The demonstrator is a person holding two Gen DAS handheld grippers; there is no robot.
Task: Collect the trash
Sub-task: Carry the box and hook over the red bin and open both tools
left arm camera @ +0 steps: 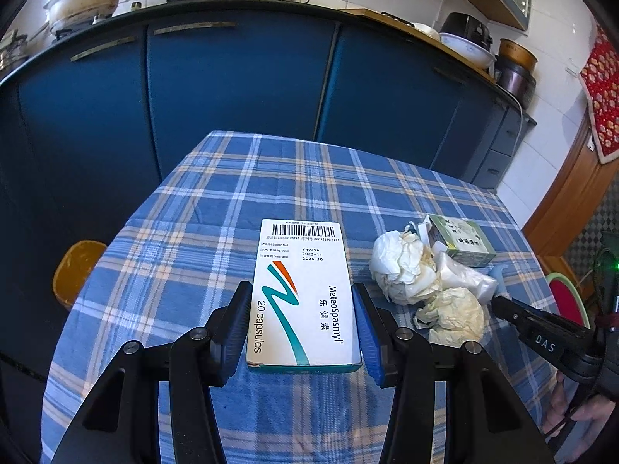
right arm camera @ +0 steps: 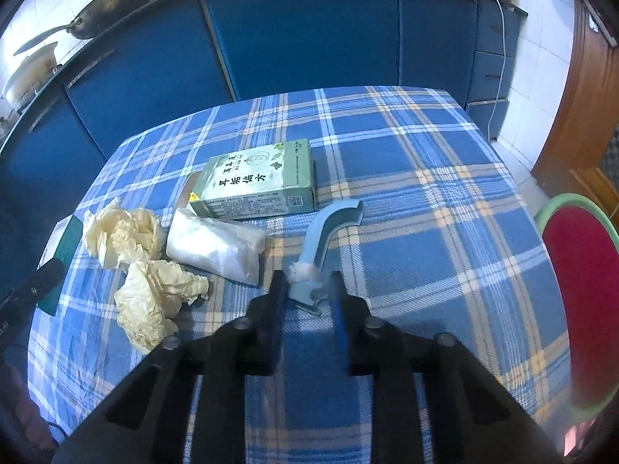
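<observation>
My left gripper is shut on a white medicine box with a teal and orange logo, held flat just over the blue plaid tablecloth. My right gripper is shut on the near end of a light-blue curved plastic piece that carries a tuft of white fluff. Left of it lie a clear plastic bag, two crumpled tissues and a green carton. In the left wrist view the tissues and the green carton lie right of the box.
A red stool with a green rim stands off the table's right edge. An orange stool stands at its left. Blue cabinets run behind the table, with pans and bowls on the counter above.
</observation>
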